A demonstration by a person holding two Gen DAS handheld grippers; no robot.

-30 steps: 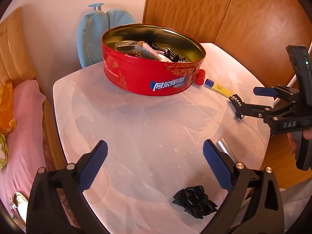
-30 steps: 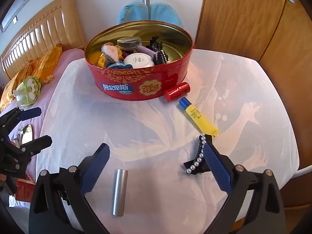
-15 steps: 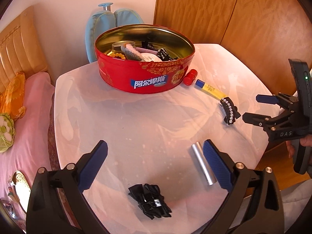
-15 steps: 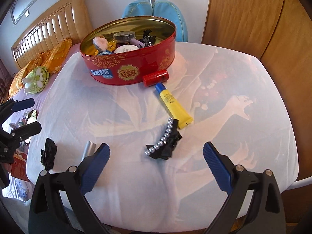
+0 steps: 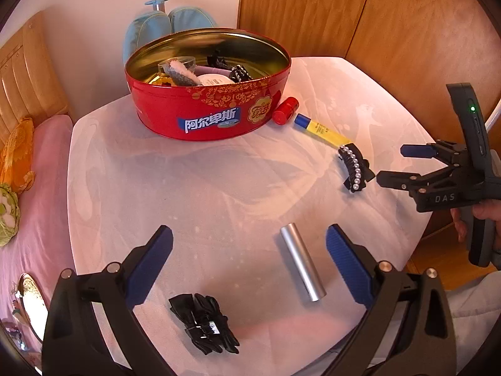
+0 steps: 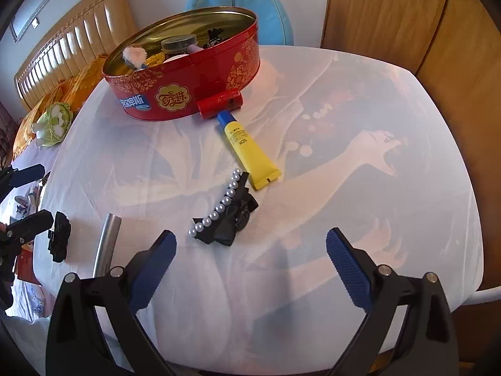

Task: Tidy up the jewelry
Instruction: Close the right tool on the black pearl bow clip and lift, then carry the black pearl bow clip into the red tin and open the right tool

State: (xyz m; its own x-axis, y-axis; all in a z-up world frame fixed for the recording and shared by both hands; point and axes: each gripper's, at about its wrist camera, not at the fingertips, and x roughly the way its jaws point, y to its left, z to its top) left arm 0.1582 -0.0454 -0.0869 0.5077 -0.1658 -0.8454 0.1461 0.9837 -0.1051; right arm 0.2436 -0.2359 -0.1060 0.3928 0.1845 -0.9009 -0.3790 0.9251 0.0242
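Fingers, right: right gripper [image 6: 249, 255] has its blue pads spread wide with nothing between them, low in the right wrist frame.
Fingers, left: left gripper [image 5: 249, 255] is likewise spread and empty, low in the left wrist frame.
Pearl clip: the pearl hair clip [image 6: 224, 211] lies on the white table [image 6: 360, 188], just above and left of the gap between the right gripper's pads, near centre frame.
Long axis: the pearl row runs diagonally, from lower left up to upper right, its upper end just beside the tail of the yellow tube [image 6: 249, 150].
Nearer hand: the right, by my judgement; in the left wrist view the clip [image 5: 353, 167] sits at right of frame, close to the right gripper's tips [image 5: 389, 164] and well apart from the left pads.
Other loose pieces: a black bow clip [image 5: 203, 322] lies at bottom centre of the left wrist frame, below the left pads; a silver cylinder [image 5: 302, 266] lies between them, toward the right one.
Destination: probably the red tin [image 6: 188, 84], upper left of the right wrist frame, already holding small items.
Red cylinder: a red tube [image 6: 219, 103] rests against the tin's wall.
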